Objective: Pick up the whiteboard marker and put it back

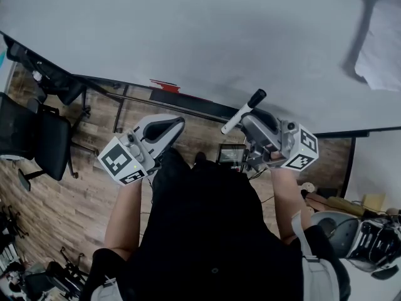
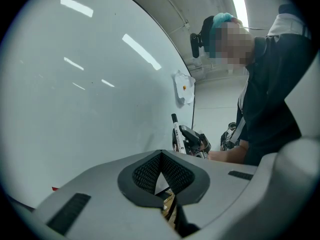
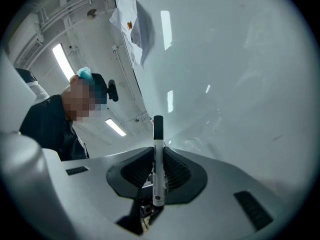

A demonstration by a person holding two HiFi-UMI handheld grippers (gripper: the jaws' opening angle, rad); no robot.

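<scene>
My right gripper point(image 1: 249, 119) is shut on the whiteboard marker point(image 1: 243, 112), a white barrel with a black cap. In the right gripper view the marker point(image 3: 158, 139) stands upright between the black pads, cap end out toward the whiteboard point(image 3: 240, 84). In the head view the cap points up and left at the whiteboard point(image 1: 188, 30), a short way off its lower edge. My left gripper point(image 1: 168, 126) is held lower left of the right one, jaws shut with nothing between them. The left gripper view also catches the marker point(image 2: 175, 131) in the right gripper beside the whiteboard point(image 2: 75, 109).
A white cloth point(image 1: 382, 49) hangs on the board at the upper right. A red object point(image 1: 164, 85) lies on the board's bottom ledge. A black office chair point(image 1: 37, 137) stands on the wooden floor at left. Grey equipment point(image 1: 369, 237) sits at lower right.
</scene>
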